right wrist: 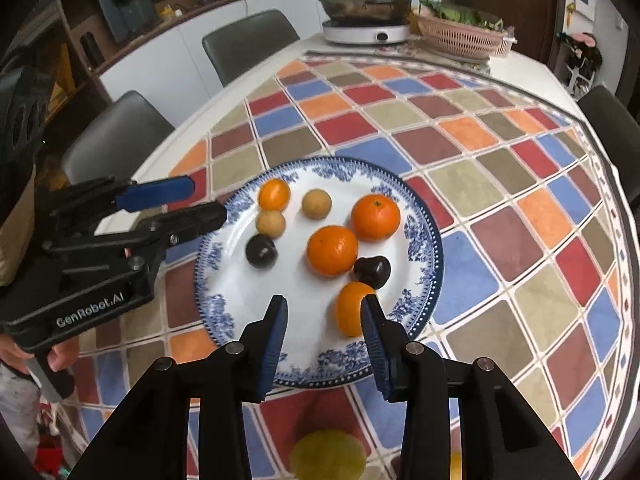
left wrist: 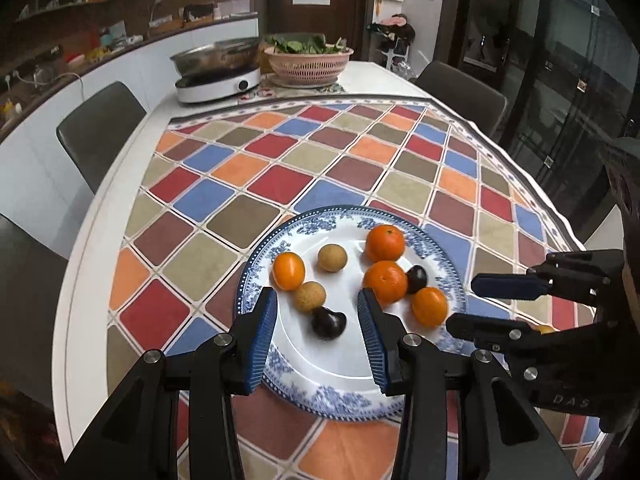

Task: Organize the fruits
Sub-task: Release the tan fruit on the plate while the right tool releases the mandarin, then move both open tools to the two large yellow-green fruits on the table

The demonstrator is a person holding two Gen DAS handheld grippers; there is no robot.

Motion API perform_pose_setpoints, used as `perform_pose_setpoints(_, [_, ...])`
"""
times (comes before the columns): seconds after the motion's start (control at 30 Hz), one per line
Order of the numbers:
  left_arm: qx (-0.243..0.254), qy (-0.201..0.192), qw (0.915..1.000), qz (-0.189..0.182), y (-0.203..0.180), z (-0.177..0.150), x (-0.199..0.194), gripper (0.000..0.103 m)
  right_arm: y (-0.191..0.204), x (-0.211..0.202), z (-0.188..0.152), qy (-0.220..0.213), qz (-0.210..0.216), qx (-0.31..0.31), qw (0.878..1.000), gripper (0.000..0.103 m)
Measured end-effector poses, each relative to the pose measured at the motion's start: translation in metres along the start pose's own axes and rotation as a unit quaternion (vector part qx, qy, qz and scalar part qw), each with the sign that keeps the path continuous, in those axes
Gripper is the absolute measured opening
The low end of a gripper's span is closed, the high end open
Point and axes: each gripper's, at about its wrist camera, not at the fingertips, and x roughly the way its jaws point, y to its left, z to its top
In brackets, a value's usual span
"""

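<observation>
Both grippers, left gripper (left wrist: 317, 334) and right gripper (right wrist: 324, 338), hover spread and empty over the near rim of a blue-patterned plate (left wrist: 320, 394) on the checked surface (left wrist: 260, 176). Eight fruits lie on the plate; a yellow fruit (right wrist: 328, 456) waits nearer, off the plate, so sorting seems nearly finished.
</observation>
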Motion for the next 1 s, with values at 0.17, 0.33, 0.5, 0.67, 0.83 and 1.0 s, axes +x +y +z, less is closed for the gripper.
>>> perform_pose_setpoints(0.17, [0.005, -0.024, 0.9997, 0.003, -0.010, -0.003, -0.031, 0.041, 0.008, -0.029, -0.003, -0.030, -0.006, -0.009, 0.999, 0.039])
perform_pose_setpoints(0.33, [0.012, -0.045, 0.9988, 0.011, -0.022, -0.007, -0.057, 0.041, 0.012, -0.059, -0.009, -0.058, -0.009, -0.012, 0.998, 0.039])
perform_pose_setpoints(0.5, [0.014, -0.061, 0.9980, 0.005, -0.037, -0.016, -0.078, 0.042, 0.014, -0.082, -0.020, -0.081, -0.017, -0.017, 0.996, 0.039])
perform_pose_setpoints(0.67, [0.017, -0.078, 0.9968, 0.002, -0.056, -0.027, -0.095, 0.046, 0.012, -0.102, -0.036, -0.102, -0.028, -0.018, 0.994, 0.044])
perform_pose_setpoints(0.83, [0.014, -0.092, 0.9956, 0.005, -0.075, -0.036, -0.106, 0.055, 0.003, -0.121, -0.055, -0.128, -0.051, -0.016, 0.990, 0.051])
perform_pose_setpoints(1.0, [0.016, -0.100, 0.9948, 0.009, -0.097, -0.047, -0.110, 0.062, -0.008, -0.132, -0.074, -0.142, -0.061, -0.020, 0.988, 0.059])
